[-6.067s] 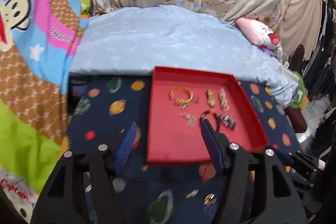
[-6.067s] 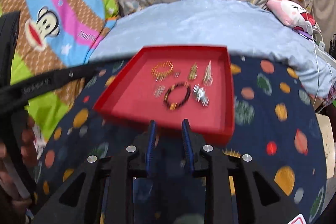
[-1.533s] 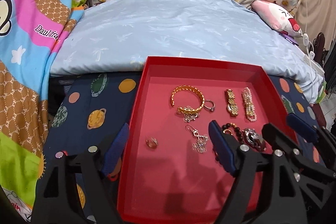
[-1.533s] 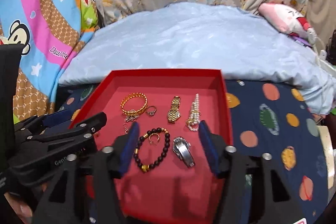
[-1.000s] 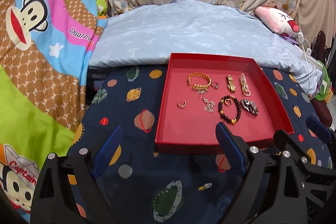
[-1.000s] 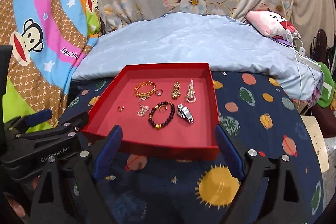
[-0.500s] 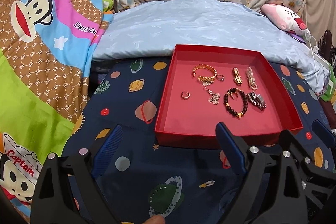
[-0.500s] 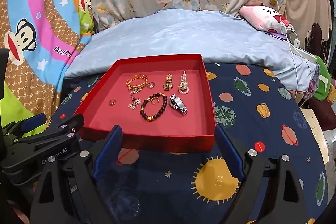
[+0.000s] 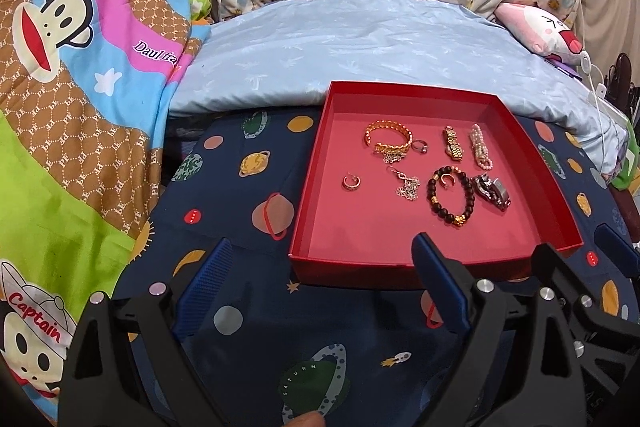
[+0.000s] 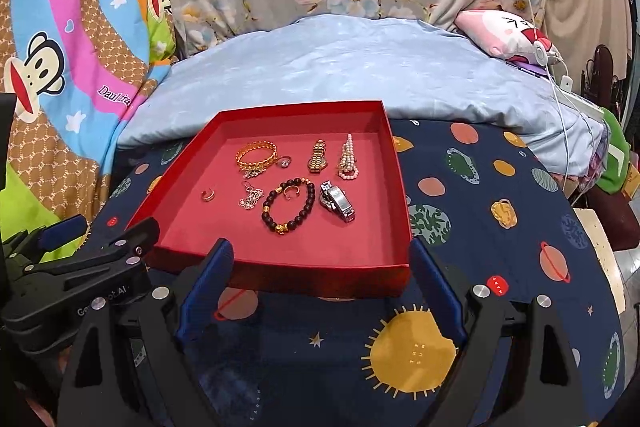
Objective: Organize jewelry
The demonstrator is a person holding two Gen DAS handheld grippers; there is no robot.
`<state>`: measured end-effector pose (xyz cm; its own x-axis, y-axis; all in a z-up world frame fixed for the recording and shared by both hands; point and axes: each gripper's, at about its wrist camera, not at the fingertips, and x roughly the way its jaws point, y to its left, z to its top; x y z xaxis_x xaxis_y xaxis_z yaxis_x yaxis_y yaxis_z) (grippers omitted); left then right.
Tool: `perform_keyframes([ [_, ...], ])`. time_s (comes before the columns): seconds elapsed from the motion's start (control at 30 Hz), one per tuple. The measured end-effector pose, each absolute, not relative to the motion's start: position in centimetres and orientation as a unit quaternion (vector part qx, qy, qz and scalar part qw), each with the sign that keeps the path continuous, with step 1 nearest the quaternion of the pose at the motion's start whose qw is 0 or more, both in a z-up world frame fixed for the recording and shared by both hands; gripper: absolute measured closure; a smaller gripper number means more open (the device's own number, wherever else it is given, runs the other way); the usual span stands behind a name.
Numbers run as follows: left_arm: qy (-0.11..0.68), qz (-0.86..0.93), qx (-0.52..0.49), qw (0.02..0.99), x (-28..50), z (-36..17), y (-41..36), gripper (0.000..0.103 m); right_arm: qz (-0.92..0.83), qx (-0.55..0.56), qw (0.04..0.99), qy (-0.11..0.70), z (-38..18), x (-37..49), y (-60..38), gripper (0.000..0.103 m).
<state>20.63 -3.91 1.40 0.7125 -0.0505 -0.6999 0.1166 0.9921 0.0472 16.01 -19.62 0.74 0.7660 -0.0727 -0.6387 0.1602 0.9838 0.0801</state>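
A red tray [image 9: 360, 259] [image 10: 280, 269] lies on a dark blue planet-print cloth. In it lie a gold bangle [image 9: 387, 141] [image 10: 256, 154], a small ring [image 9: 420, 146], a gold watch [image 9: 453, 143] [image 10: 317, 156], a pearl bracelet [image 9: 480, 151] [image 10: 347, 157], a gold ear cuff [image 9: 351, 181] [image 10: 207, 194], a silver flower earring [image 9: 406, 185] [image 10: 250, 198], a dark bead bracelet [image 9: 451, 195] [image 10: 289, 205] and a silver watch [image 9: 492, 190] [image 10: 337, 202]. My left gripper [image 9: 320, 291] is open and empty in front of the tray's near left. My right gripper [image 10: 318, 291] is open and empty before the near edge.
A light blue quilt [image 9: 360, 39] lies behind the tray. A bright cartoon monkey blanket [image 9: 60, 75] covers the left. A pink plush toy [image 10: 508, 35] and white cables [image 10: 560, 79] lie at the back right. The cloth's right edge [image 10: 600, 247] drops off.
Both grippers have drawn back from the tray and stay open. The small gold ear cuff now lies in the tray's left part. In the last half second little moved.
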Motion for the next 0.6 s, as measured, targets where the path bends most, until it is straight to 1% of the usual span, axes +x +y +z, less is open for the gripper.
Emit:
perform_keyframes([
  [0.6, 0.371, -0.047, 0.061, 0.925, 21.06, 1.78, -4.44, 0.014, -0.067, 0.067, 0.937, 0.338, 0.83, 16.45, -19.9, 0.016],
])
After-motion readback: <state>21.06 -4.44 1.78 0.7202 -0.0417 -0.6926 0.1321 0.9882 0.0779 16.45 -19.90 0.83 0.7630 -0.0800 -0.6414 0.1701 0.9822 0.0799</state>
